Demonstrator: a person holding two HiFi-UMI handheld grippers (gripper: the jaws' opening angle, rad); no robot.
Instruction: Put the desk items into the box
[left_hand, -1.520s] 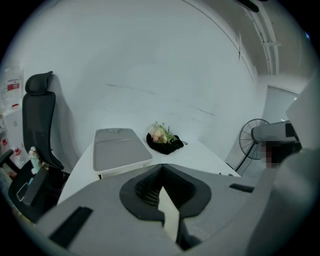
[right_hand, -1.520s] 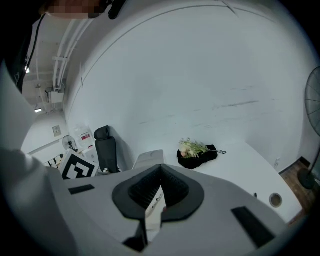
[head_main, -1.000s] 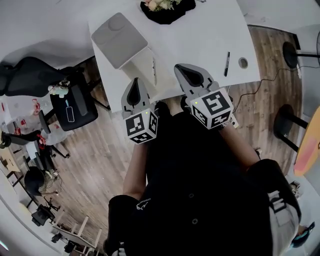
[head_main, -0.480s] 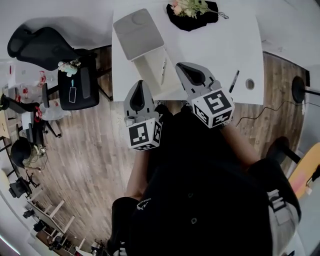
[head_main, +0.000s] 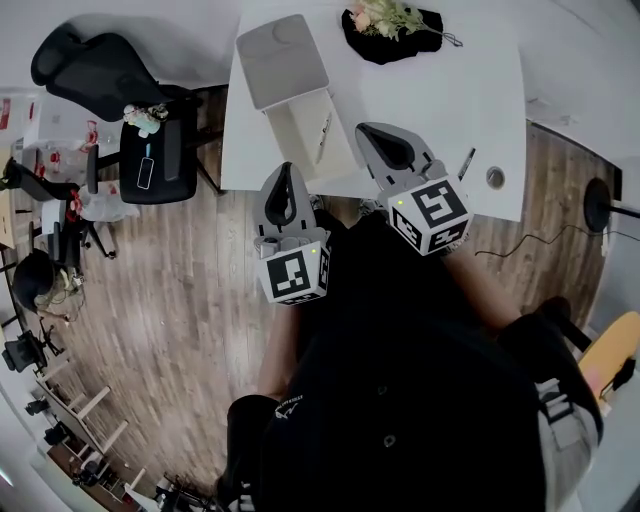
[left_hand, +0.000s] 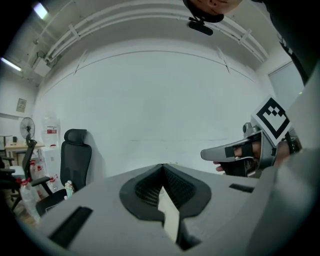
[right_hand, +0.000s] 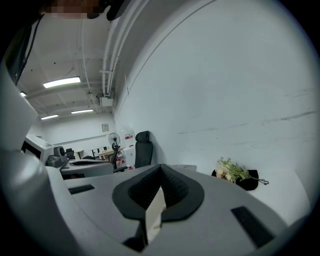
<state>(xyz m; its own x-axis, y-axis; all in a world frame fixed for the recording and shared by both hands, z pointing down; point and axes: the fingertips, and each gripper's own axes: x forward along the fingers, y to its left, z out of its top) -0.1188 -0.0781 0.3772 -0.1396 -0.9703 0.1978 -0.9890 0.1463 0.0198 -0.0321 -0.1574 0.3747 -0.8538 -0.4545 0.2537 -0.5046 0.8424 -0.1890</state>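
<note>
On the white desk stands an open off-white box with its lid folded back. A pen lies inside the box. Near the desk's right front edge lies a black marker. My left gripper hovers at the desk's front edge just below the box, shut and holding nothing. My right gripper is over the desk to the right of the box, also shut and holding nothing. The left gripper view shows the shut left gripper and the right gripper beside it.
A black dish with flowers sits at the desk's far edge and shows as flowers in the right gripper view. A cable hole is by the marker. A black office chair stands left of the desk on the wooden floor.
The head view has swung, so the desk and box now sit further right in the frame. Both grippers stay shut at the desk's front edge, hardly moved.
</note>
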